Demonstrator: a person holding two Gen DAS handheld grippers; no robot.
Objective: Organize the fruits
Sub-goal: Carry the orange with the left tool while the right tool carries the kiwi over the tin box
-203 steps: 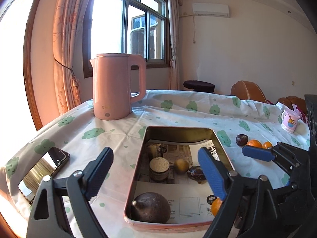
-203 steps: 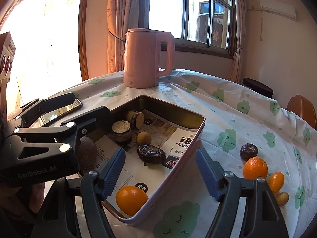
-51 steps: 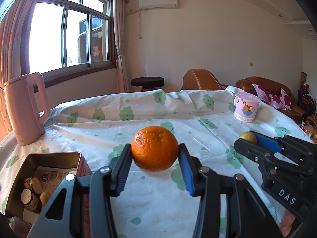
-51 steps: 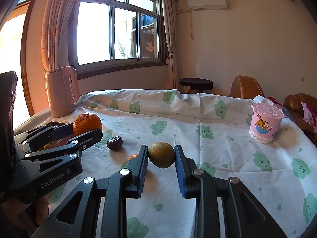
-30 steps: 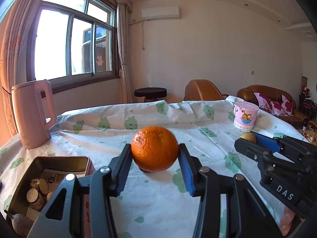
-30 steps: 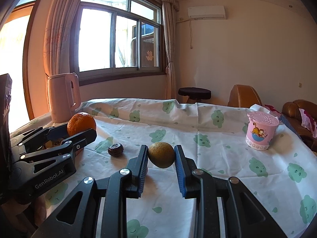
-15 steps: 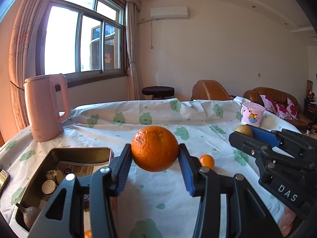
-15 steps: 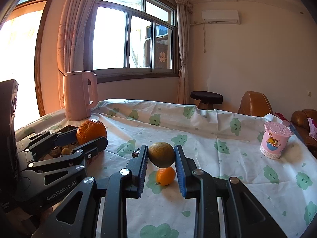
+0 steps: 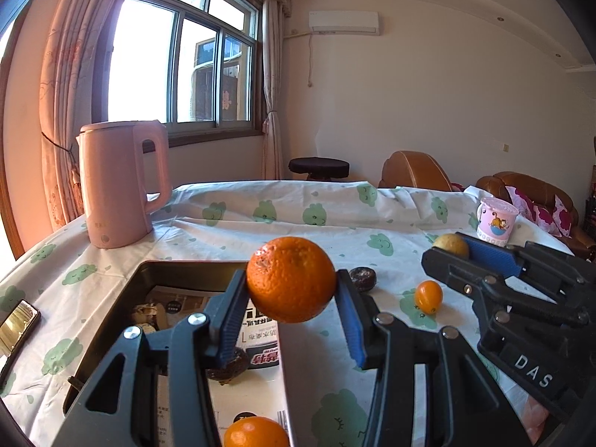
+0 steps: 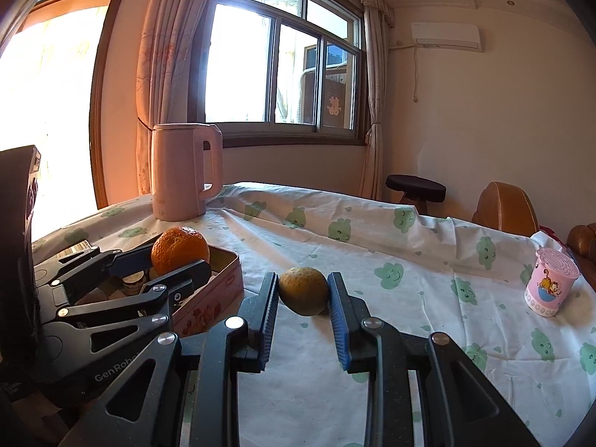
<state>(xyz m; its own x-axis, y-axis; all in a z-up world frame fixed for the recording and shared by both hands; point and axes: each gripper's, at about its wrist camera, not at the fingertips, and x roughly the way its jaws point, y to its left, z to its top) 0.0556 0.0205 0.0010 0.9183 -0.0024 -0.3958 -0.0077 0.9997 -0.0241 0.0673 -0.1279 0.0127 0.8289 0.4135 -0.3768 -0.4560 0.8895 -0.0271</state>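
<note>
Two grippers above the rectangular pink metal tin (image 9: 111, 320): left gripper (image 9: 290, 309) pinches a round dimpled orange (image 9: 291, 279), right gripper (image 10: 302, 309) squeezes a rough yellow-green oval fruit (image 10: 303, 290)

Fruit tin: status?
Left gripper shut on orange, over tin. Right gripper shut on yellow fruit. Path clear.

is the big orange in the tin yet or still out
Still out. The orange is clamped in the left gripper, held in the air above the tin's right edge; another orange already lies inside.

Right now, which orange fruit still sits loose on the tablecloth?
The small orange kumquat beside the dark fruit; the big orange is clamped, another orange lies in the tin.
</note>
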